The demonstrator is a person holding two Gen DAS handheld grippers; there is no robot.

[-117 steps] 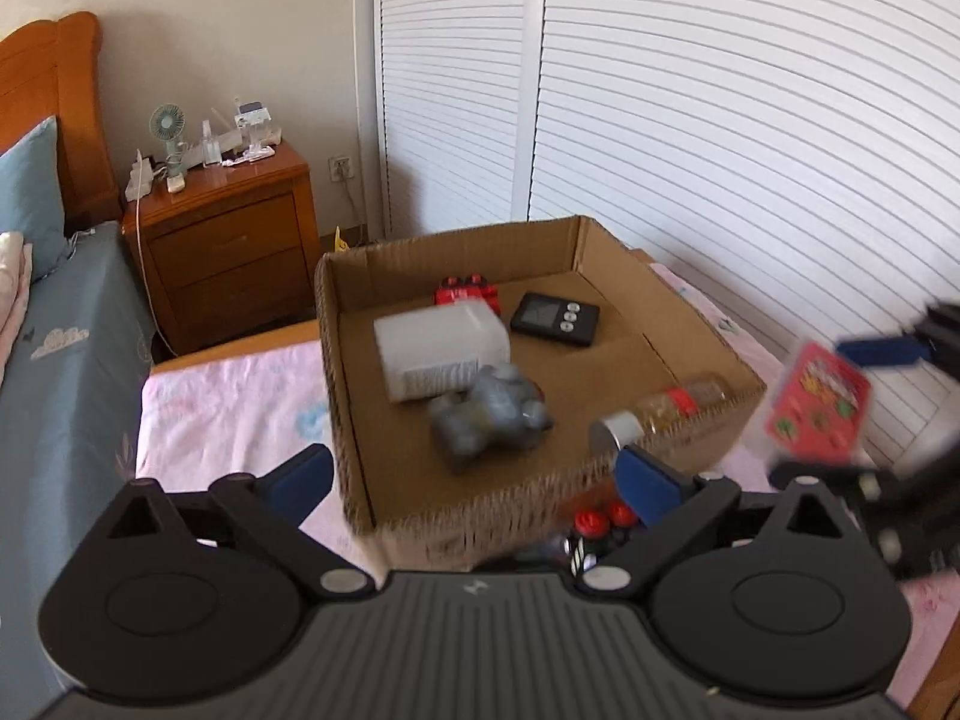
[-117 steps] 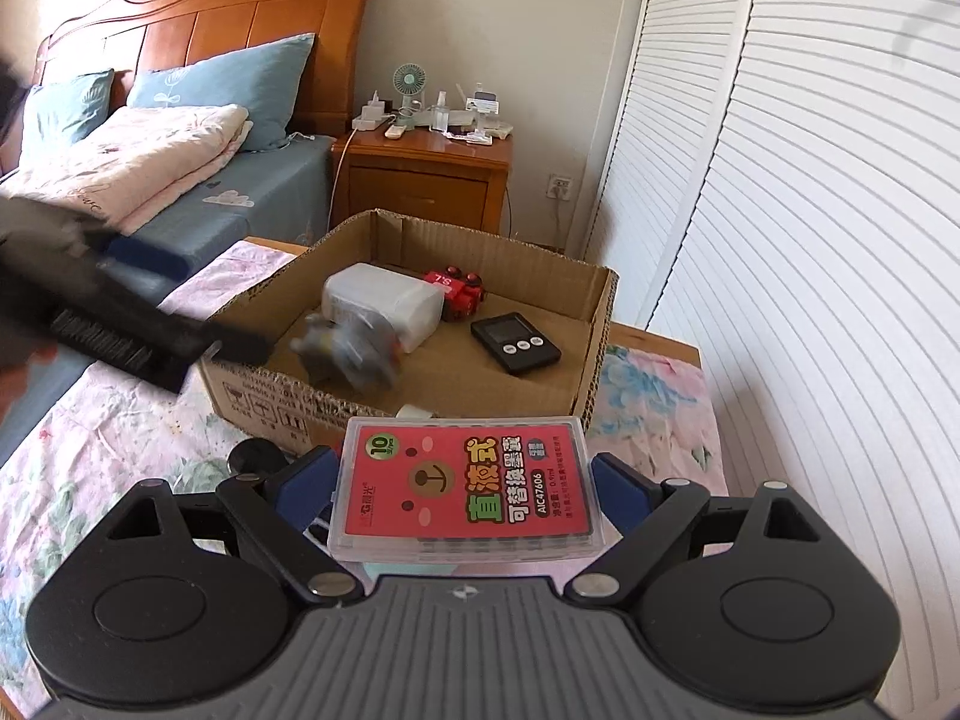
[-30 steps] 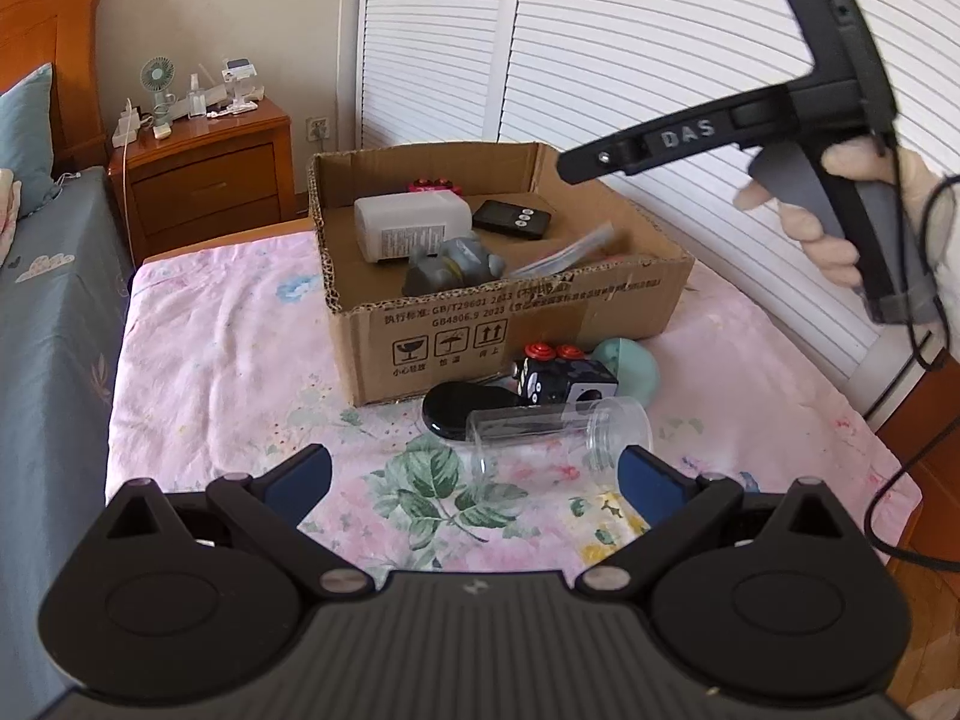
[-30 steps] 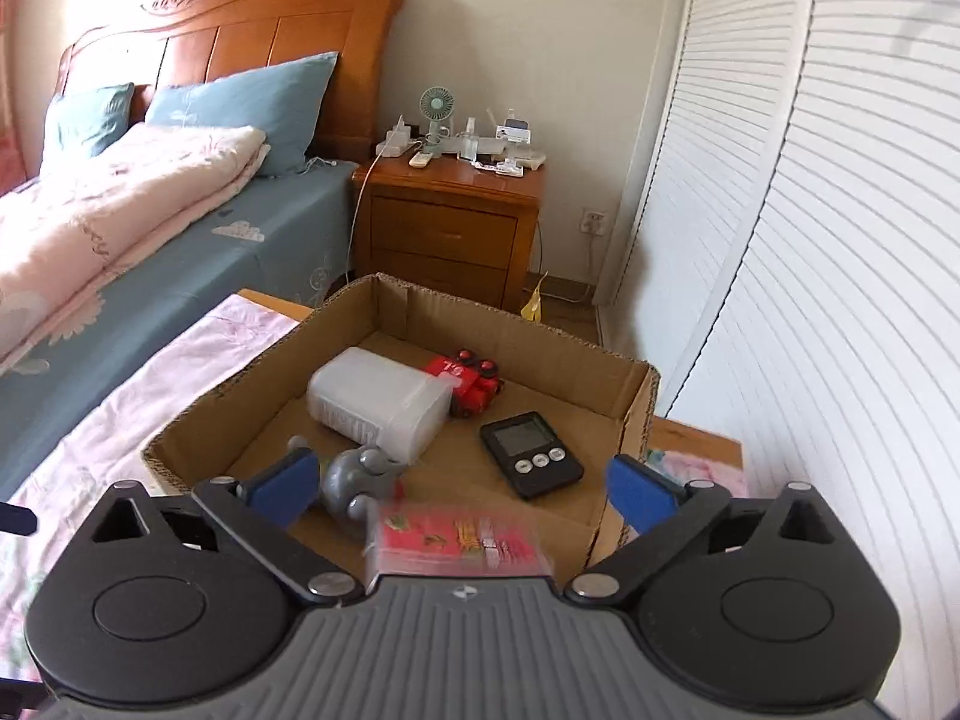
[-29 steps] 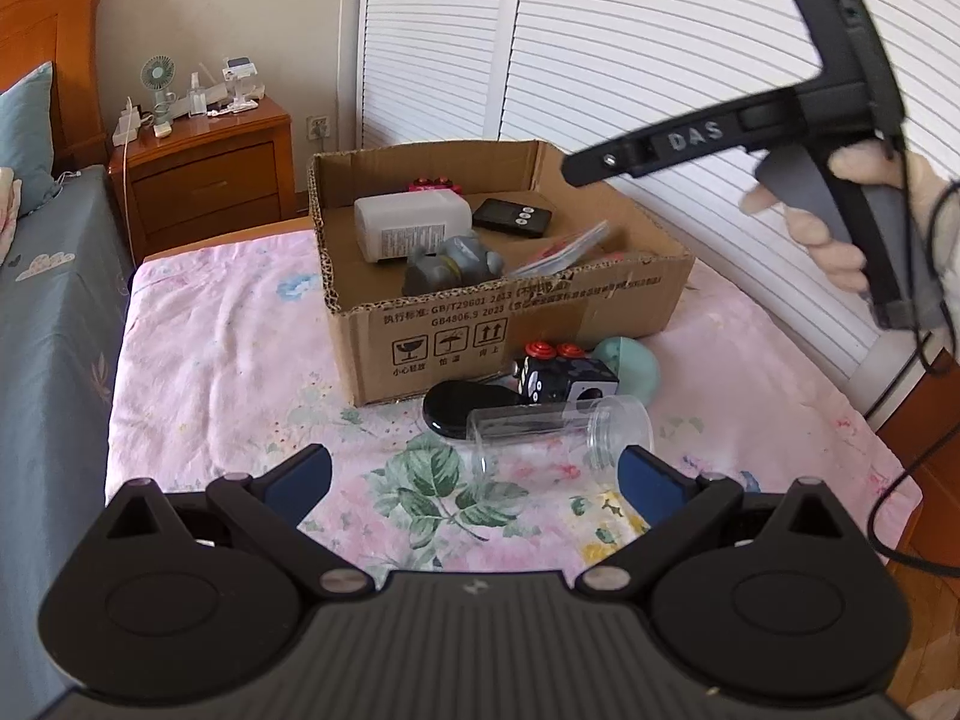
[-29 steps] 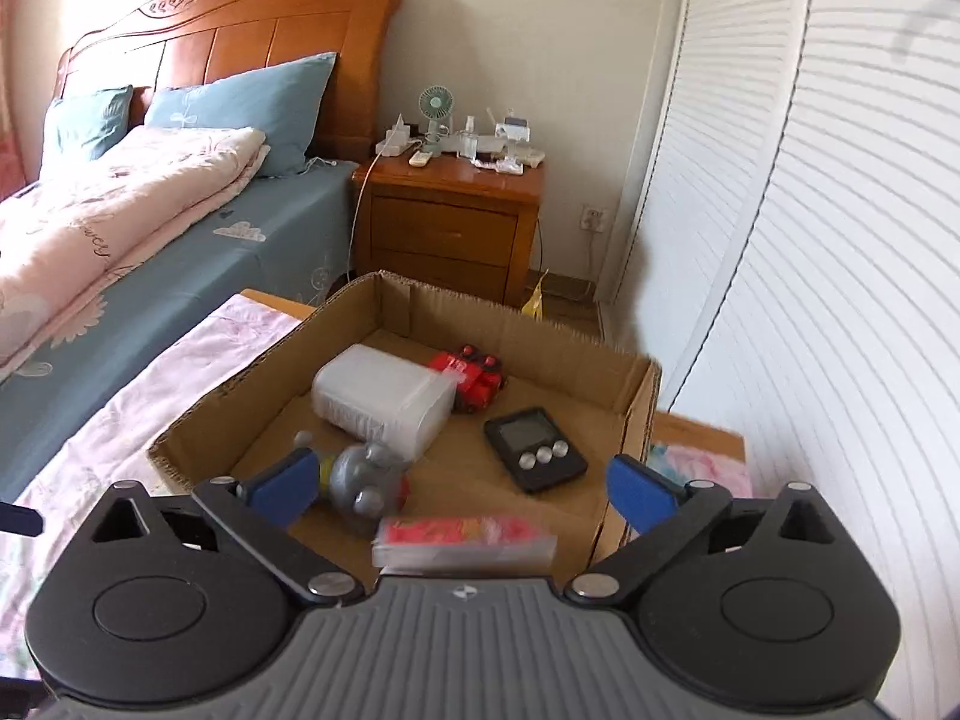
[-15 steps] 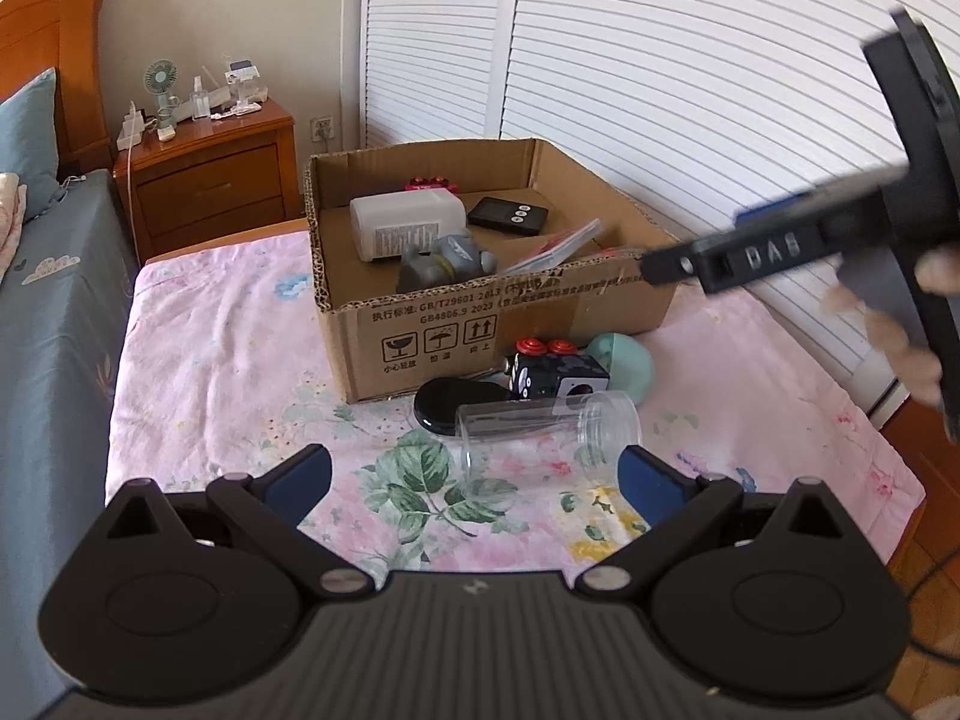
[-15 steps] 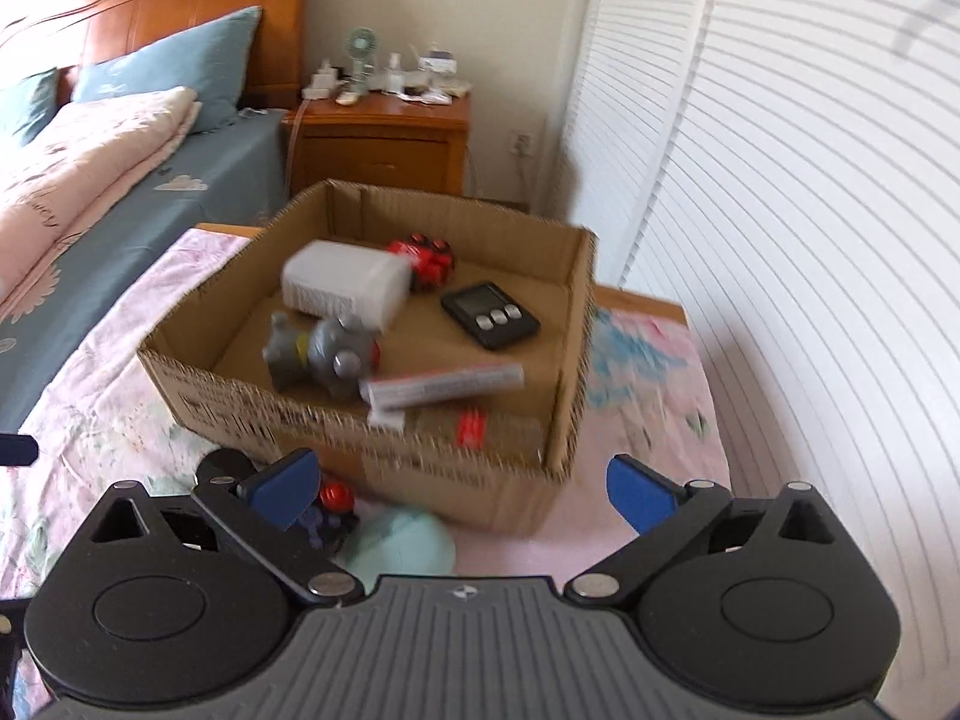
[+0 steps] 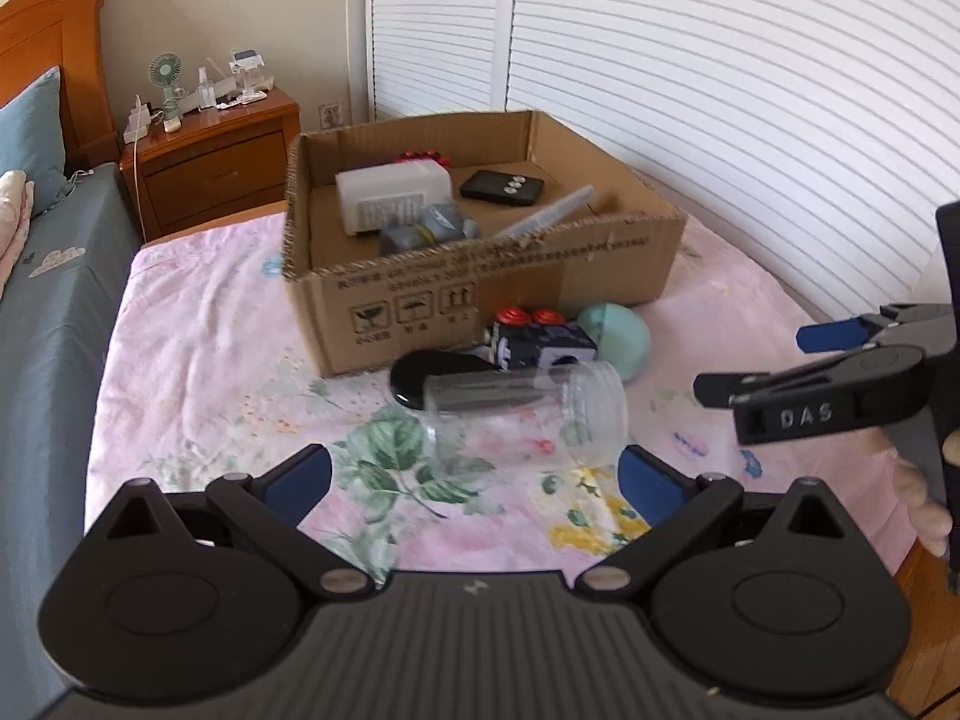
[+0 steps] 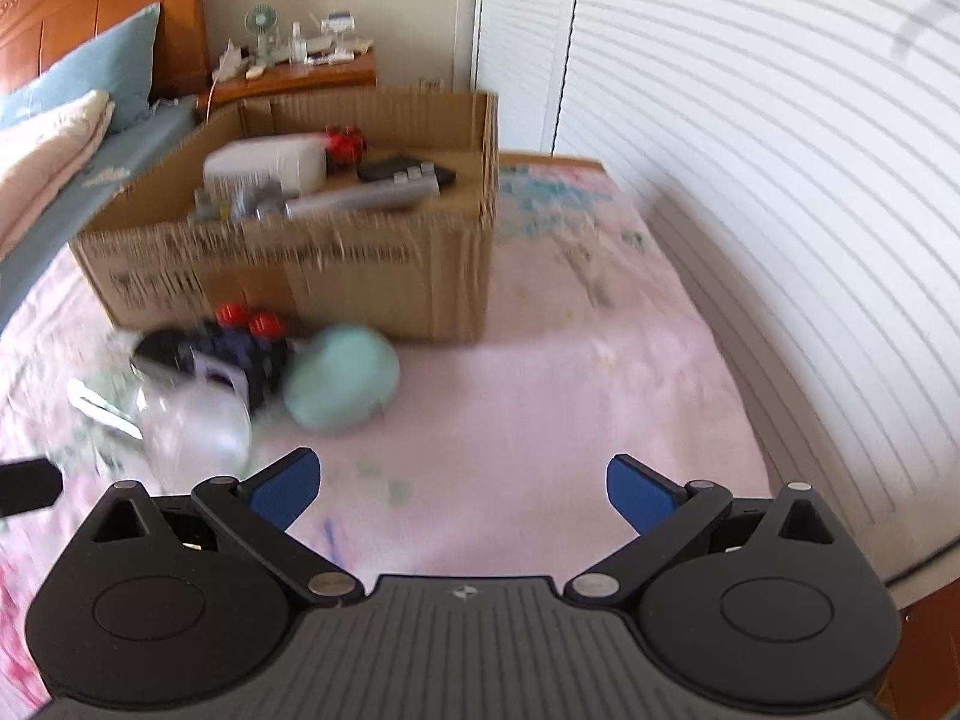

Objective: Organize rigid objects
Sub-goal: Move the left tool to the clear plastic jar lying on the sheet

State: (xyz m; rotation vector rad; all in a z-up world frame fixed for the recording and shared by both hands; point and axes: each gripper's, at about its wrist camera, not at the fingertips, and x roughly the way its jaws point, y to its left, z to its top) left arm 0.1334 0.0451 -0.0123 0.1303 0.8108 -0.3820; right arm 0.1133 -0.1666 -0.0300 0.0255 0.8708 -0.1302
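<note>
A cardboard box (image 9: 480,294) (image 10: 288,264) stands on the floral sheet and holds a white bottle (image 9: 393,201), a grey toy (image 9: 429,228), a black timer (image 9: 503,187), a red toy (image 9: 423,155) and a flat plastic case (image 9: 546,213) leaning on its front wall. In front of the box lie a clear jar (image 9: 528,414) on its side, a black lid (image 9: 441,375), a dark cube with red buttons (image 9: 540,339) and a teal ball (image 9: 615,339) (image 10: 342,387). My left gripper (image 9: 474,477) is open, just short of the jar. My right gripper (image 10: 462,489) is open and empty, near the ball.
A wooden nightstand (image 9: 210,162) with a small fan stands behind the box. The bed with a blue pillow (image 10: 90,84) lies to the left. White louvred doors (image 9: 720,90) run along the right. A hand (image 9: 924,498) holds the right gripper at the table's right edge.
The right gripper let the flat case go into the box, then drew back and down to the right, low over the sheet. The left gripper pulled back from the box.
</note>
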